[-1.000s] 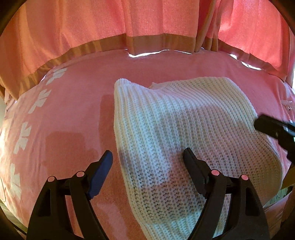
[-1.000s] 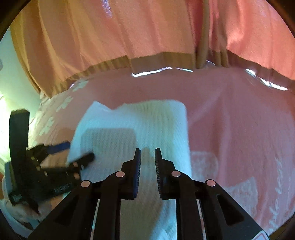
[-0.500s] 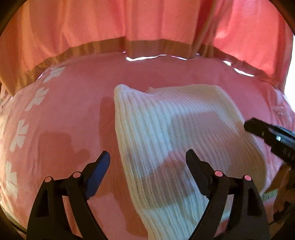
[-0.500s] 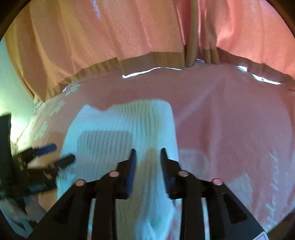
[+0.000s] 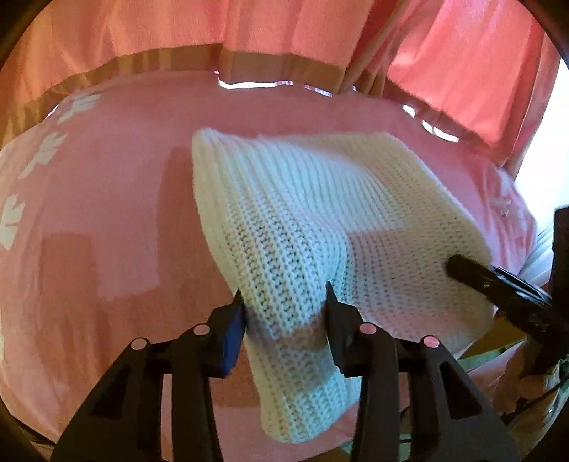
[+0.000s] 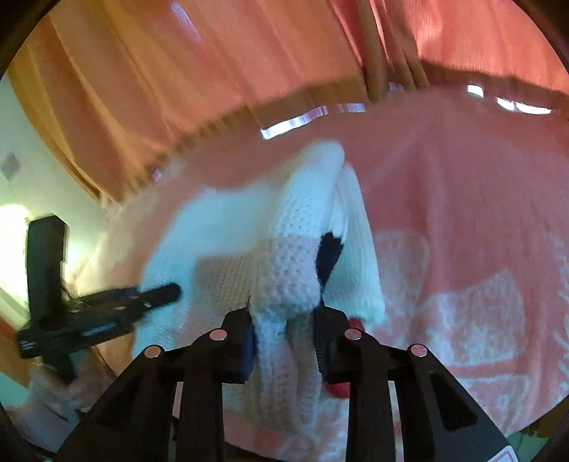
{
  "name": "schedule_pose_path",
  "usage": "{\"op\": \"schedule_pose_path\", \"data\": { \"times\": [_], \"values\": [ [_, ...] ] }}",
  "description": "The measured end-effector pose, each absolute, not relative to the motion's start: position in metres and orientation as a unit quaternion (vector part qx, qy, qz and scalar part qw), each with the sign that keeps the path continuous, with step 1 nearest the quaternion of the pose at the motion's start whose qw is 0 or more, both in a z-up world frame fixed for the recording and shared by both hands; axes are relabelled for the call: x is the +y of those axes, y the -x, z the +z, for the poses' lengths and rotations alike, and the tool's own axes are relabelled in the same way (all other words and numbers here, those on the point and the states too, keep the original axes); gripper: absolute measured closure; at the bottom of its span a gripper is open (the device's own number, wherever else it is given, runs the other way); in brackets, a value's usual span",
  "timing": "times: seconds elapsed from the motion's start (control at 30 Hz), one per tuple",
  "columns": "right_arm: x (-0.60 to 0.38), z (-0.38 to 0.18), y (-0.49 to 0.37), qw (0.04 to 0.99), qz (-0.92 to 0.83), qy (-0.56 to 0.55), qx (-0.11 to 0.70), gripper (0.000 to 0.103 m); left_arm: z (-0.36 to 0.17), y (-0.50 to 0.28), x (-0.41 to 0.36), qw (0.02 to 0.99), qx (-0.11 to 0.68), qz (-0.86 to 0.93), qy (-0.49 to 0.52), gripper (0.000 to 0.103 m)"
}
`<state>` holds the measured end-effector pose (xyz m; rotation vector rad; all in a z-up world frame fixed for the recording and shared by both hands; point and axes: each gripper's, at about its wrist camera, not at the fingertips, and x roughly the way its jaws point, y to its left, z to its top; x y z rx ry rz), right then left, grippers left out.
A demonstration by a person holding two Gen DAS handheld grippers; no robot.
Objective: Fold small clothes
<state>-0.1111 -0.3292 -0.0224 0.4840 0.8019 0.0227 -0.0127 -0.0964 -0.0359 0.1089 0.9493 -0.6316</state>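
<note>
Pink bedspread (image 5: 106, 220) with white flower prints along its left edge filled the left wrist view, and a pink curtain (image 5: 142, 32) with a tan hem hung behind it. Toward the middle, a white knitted garment (image 5: 320, 213) lay on the bedspread, its near corner raised off the surface. The left gripper (image 5: 284, 312) was at that corner, jaws closing, with the bunched knit between its fingers and both pads touching the fabric. At the right edge of this view, the right gripper (image 5: 498, 284) reached in from the side, its dark tip against the garment's right edge. In the right wrist view, blurred by motion, the left gripper (image 6: 156, 295) showed at the far left, held by a hand (image 6: 71, 387) low in the corner, its tip meeting the garment's left side. In the middle, the garment (image 6: 295, 256) rose in a thick fold standing up from the bedspread (image 6: 462, 213). The right gripper (image 6: 284, 312) had its jaws closing on the base of that fold, with the knit pinched between the pads. Something small and red (image 6: 338, 391) showed just under the right finger; what it was could not be told. To the right lay pink bedspread with faint white print.
</note>
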Motion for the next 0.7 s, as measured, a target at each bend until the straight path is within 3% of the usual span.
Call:
{"op": "schedule_pose_path", "data": {
  "times": [0.07, 0.13, 0.23, 0.4, 0.7],
  "values": [
    [-0.327, -0.035, 0.104, 0.885, -0.010, -0.208, 0.417, 0.075, -0.044, 0.008, -0.096, 0.834, 0.462, -0.293, -0.064, 0.062],
    [-0.322, -0.072, 0.092, 0.859, -0.033, -0.183, 0.477, 0.059, -0.058, 0.009, -0.102, 0.830, 0.472, -0.283, -0.089, 0.048],
    [-0.322, -0.056, 0.098, 0.872, -0.040, -0.177, 0.453, 0.056, -0.052, 0.026, -0.110, 0.855, 0.428, -0.260, -0.131, 0.034],
    [-0.328, -0.028, 0.094, 0.892, -0.067, -0.167, 0.415, 0.027, -0.033, 0.038, -0.117, 0.877, 0.383, -0.254, -0.141, 0.020],
    [-0.331, -0.069, 0.064, 0.854, -0.055, -0.230, 0.464, 0.023, -0.049, 0.012, -0.123, 0.860, 0.435, -0.242, -0.112, 0.015]
  ]
}}
